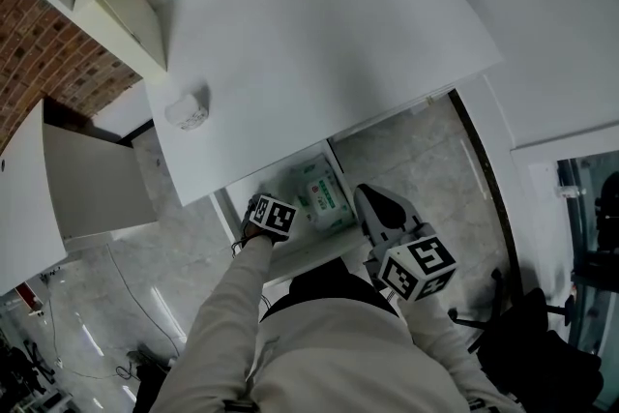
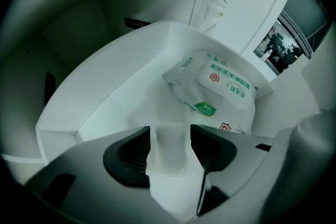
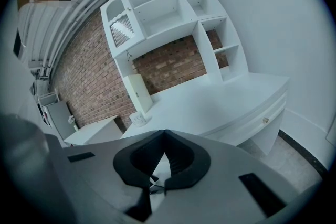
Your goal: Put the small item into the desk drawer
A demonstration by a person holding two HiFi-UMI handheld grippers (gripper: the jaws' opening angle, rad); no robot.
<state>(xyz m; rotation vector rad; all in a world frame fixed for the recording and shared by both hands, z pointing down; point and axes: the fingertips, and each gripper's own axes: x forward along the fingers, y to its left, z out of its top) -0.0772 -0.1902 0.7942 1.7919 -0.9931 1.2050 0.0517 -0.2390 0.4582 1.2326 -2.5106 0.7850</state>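
A white and green pack of wipes (image 1: 324, 195) lies inside the open desk drawer (image 1: 308, 254) under the desktop's front edge. My left gripper (image 1: 269, 214) points steeply down into the drawer's left part, just left of the pack. In the left gripper view the left gripper (image 2: 169, 131) is open, with only the bare drawer floor between its fingers, and the pack (image 2: 215, 86) rests ahead to the right. My right gripper (image 1: 375, 200) hangs to the right of the drawer, above the floor. The right gripper view shows the right gripper (image 3: 164, 134) shut with nothing in it.
The white curved desk (image 1: 309, 44) carries a small white round object (image 1: 187, 111) near its left edge. A low white cabinet (image 1: 87, 179) stands to the left, shelves (image 3: 173, 13) rise behind the desk against a brick wall, and a dark chair (image 1: 527, 324) sits at the right.
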